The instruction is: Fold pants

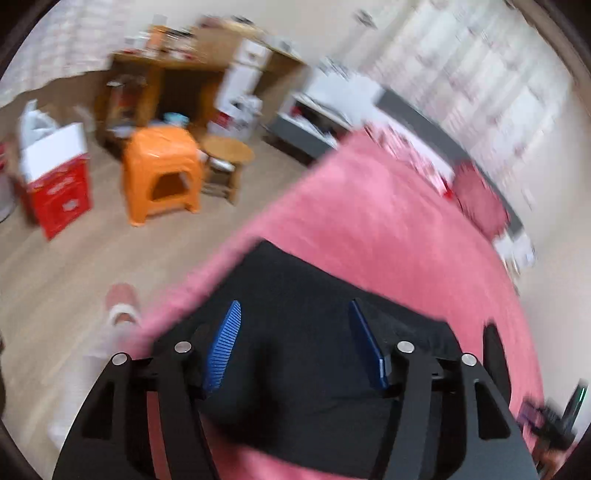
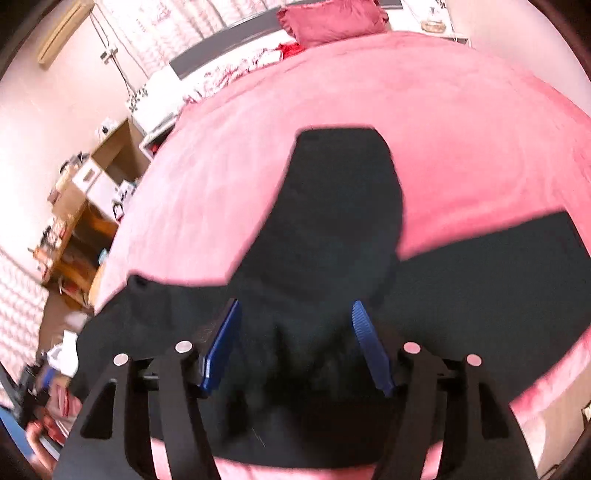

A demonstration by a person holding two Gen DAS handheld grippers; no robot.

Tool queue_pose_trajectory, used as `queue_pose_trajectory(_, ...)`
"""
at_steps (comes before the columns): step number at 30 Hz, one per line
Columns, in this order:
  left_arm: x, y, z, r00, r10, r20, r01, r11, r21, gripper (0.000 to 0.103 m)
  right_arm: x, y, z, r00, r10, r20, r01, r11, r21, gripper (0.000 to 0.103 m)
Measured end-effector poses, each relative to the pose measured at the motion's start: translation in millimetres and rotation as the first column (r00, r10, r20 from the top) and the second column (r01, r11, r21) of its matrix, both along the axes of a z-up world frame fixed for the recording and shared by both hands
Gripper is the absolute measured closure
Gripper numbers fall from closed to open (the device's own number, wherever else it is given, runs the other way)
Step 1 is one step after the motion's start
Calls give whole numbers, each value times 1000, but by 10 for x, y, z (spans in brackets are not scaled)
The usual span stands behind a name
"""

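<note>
At about ten o'clock in the left wrist view a red and white carton stands on the wooden floor with its top flaps up; something white, perhaps a bag, pokes out of it, too blurred to name. Toward eleven o'clock of it sits an orange plastic stool, with a small round wooden stool just beside it at three o'clock and a cluttered wooden desk beyond. The black pants lie on the pink bedspread near the bed's edge, filling the six o'clock part of the view. The left gripper hangs over them with its blue fingers spread wide; dark cloth shows between the pads, which do not press on it. In the right wrist view the pants spread flat on the pink bedspread, one leg reaching toward twelve o'clock, another toward three o'clock. The right gripper is likewise wide apart above the cloth, its blue fingers clamping nothing. A red pillow lies at twelve o'clock.
</note>
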State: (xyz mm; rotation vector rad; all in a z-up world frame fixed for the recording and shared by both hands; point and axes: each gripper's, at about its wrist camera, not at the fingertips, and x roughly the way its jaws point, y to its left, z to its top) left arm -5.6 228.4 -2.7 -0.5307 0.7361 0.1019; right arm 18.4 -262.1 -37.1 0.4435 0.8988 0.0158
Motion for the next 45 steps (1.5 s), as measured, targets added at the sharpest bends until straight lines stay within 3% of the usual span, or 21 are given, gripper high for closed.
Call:
queue_pose_trajectory(4,558,-556,-237,991,-133,-25,134,987,85,23,531,368,49,999,36,-2,-36,993,-109,29)
queue_pose_trajectory(6,658,-732,-387,988,-149,-42,154,977,149,21,744,521,-69,998,64,-21,-67,978,-196,24)
queue_pose_trajectory(7,706,-837,-487,986,-160,-55,168,967,190,14,878,578,-67,997,74,-31,-79,969,-234,23)
queue_pose_trajectory(10,634,-960,-798,975,-209,-74,222,929,295,9,1268,739,-271,994,65,-94,-92,938,-335,20)
queue_pose_trajectory(11,608,-926,-776,973,-223,-56,229,932,281,3,1387,761,-350,992,49,-118,-88,930,-358,20)
queue_pose_trajectory(14,652,-857,-799,969,-246,-33,247,948,199,4,1707,742,-596,982,-29,-187,-58,894,-444,20)
queue_pose_trajectory(16,645,-842,-806,969,-247,-26,247,950,192,4,1861,675,-754,966,-78,-247,-52,874,-482,21)
queue_pose_trajectory(18,670,-876,-817,968,-247,-38,249,946,208,4,1881,589,-823,967,-91,-237,-24,897,-442,21)
queue_pose_trajectory(20,712,-906,-823,968,-247,-44,251,945,211,4,1834,550,-821,972,-64,-226,-39,905,-424,28)
queue_pose_trajectory(22,697,-921,-817,968,-249,-43,252,945,207,4,1801,552,-788,976,-14,-216,-85,893,-442,55)
queue_pose_trajectory(24,682,-927,-808,968,-249,-42,253,945,206,4,1753,458,-775,974,-7,-225,-100,881,-462,73)
queue_pose_trajectory(25,691,-920,-805,967,-249,-42,253,946,205,4,1740,392,-762,974,-3,-226,-99,894,-436,75)
queue_pose_trajectory(27,676,-926,-802,967,-250,-40,253,946,203,4,1680,190,-714,973,-15,-231,-74,924,-374,90)
queue_pose_trajectory(28,677,-927,-800,967,-250,-39,253,946,202,4,1639,124,-669,973,-26,-229,-58,934,-352,92)
queue_pose_trajectory(33,682,-924,-795,968,-250,-37,252,947,199,4,1249,-245,-283,989,-72,-128,41,972,-230,93)
queue_pose_trajectory(36,686,-933,-792,968,-249,-40,252,946,204,4,781,-486,52,997,-83,-6,81,988,-135,93)
queue_pose_trajectory(41,689,-948,-781,968,-247,-44,251,944,213,4,-83,-958,389,969,-183,165,185,983,1,93)
queue_pose_trajectory(45,686,-952,-777,968,-247,-42,250,945,211,4,-757,-1411,252,930,-329,163,299,936,184,93)
